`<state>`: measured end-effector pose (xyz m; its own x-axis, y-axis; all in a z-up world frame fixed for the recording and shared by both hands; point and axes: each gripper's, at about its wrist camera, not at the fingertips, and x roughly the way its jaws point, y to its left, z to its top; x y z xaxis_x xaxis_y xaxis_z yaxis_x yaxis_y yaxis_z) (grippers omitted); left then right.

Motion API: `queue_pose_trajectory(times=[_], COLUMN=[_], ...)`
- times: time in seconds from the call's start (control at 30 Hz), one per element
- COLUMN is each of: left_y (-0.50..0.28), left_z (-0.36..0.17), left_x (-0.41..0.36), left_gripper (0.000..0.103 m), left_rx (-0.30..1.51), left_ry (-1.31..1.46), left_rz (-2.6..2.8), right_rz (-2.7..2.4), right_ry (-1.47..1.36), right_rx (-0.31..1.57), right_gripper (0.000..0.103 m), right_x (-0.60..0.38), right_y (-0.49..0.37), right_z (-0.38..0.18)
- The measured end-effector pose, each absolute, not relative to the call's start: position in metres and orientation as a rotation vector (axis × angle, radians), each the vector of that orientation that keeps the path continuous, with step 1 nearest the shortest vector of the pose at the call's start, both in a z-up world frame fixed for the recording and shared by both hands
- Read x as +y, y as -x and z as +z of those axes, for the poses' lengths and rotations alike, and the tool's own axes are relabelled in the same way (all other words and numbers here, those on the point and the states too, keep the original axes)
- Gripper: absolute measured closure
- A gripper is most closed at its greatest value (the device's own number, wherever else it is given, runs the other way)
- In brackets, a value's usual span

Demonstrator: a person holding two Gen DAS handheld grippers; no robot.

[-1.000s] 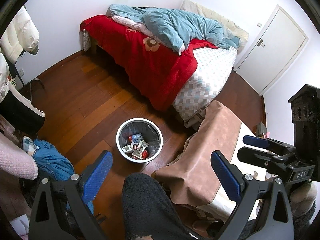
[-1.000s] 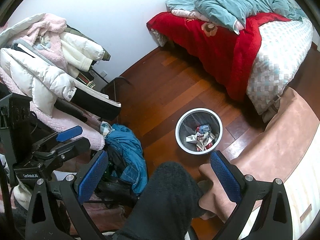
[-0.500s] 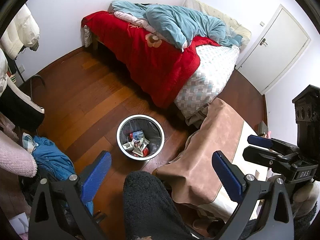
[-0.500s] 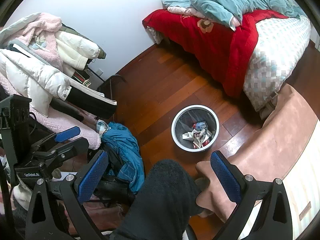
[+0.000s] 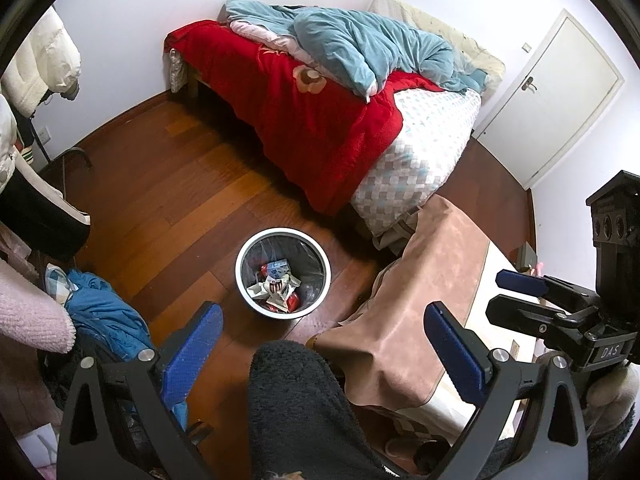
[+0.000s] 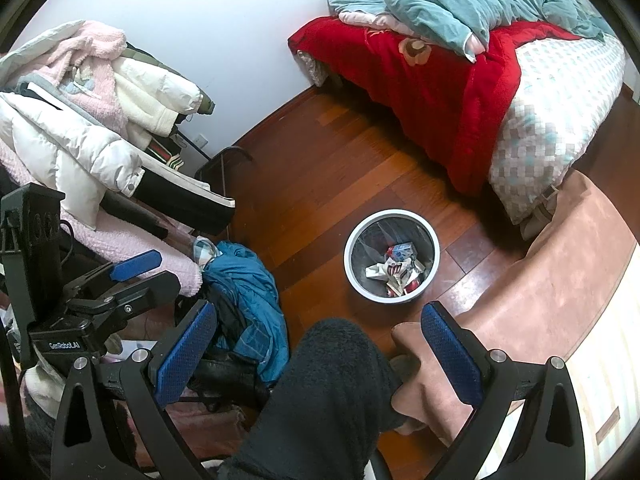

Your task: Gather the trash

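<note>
Left wrist view: left gripper (image 5: pixel 320 344) wide apart, holding nothing, high over a white bin (image 5: pixel 283 271) on the wood floor (image 5: pixel 168 200). Trash (image 5: pixel 276 286) heaped inside, too small to tell apart. Dark fuzzy knee (image 5: pixel 296 404) hiding floor below. Right wrist view: right gripper (image 6: pixel 318 342) wide apart too, nothing held. Bed (image 6: pixel 500 92) cut off at edge.

Blanket (image 5: pixel 304 120) is showing red with a brown flower motif. Quilt (image 5: pixel 360 44) is showing teal blue. Mattress cover (image 5: pixel 416 152) is showing a white, grey and pale blue check. Bin (image 5: pixel 283 233) is showing a white rim and grey lining. Floor (image 5: pixel 168 184) is showing reddish-brown wood. Gripper pads (image 5: pixel 192 356) are showing blue on black frames.
</note>
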<state>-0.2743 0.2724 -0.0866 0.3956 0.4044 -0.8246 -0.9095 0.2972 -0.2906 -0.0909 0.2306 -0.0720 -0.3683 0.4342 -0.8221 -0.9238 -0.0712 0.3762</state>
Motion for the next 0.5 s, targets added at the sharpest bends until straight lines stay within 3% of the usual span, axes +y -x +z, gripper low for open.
queue_pose_trajectory(times=[0.5], left_y=[0.2686], left_z=[-0.0862], left_x=[0.2701], left_gripper=[0.000], left_rx=[0.711], left_ry=[0.856], left_rz=[0.963], right_rz=[1.657], right_ry=[0.633], right_rx=[1.130], right_gripper=[0.000], right_x=[0.2292], right_y=[0.0925], right_z=[-0.0708])
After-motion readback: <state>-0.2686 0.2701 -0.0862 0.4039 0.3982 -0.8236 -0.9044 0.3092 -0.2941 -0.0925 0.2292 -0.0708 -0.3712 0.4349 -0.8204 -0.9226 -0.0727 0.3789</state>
